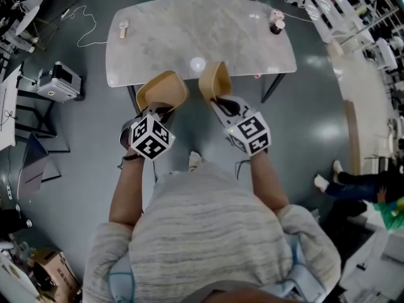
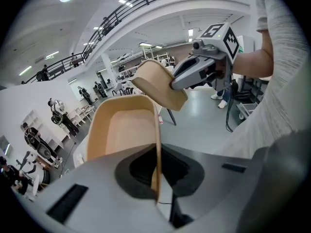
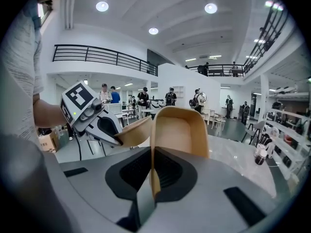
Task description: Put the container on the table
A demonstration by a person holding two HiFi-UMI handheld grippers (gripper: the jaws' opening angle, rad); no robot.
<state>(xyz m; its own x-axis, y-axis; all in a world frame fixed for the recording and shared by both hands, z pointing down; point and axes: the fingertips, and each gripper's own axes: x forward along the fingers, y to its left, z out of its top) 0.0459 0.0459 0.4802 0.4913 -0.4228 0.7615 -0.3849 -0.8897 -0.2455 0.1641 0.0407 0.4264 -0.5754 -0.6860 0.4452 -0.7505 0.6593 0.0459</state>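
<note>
The left tongs (image 1: 159,111) were pinched shut on the rim of a tan oval thin-walled container (image 1: 163,88). The right tongs (image 1: 222,103) gripped a 2nd tan container (image 1: 213,77) likewise. Both hung at centre frame, by the near edge of the grey marble-topped table (image 1: 189,30).

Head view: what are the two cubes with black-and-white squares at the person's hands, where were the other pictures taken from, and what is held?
No robot here: a person holds a two-jaw gripper in each hand, and the marker cubes belong to those. The head view looks down from the person's head; each gripper view looks along one gripper's jaws. The left gripper is shut on the rim of a tan rounded container, the right gripper on a second tan container. Both are held in the air at the near edge of the pale marble-look table, which bears a small cream object and a small dark bottle.
</note>
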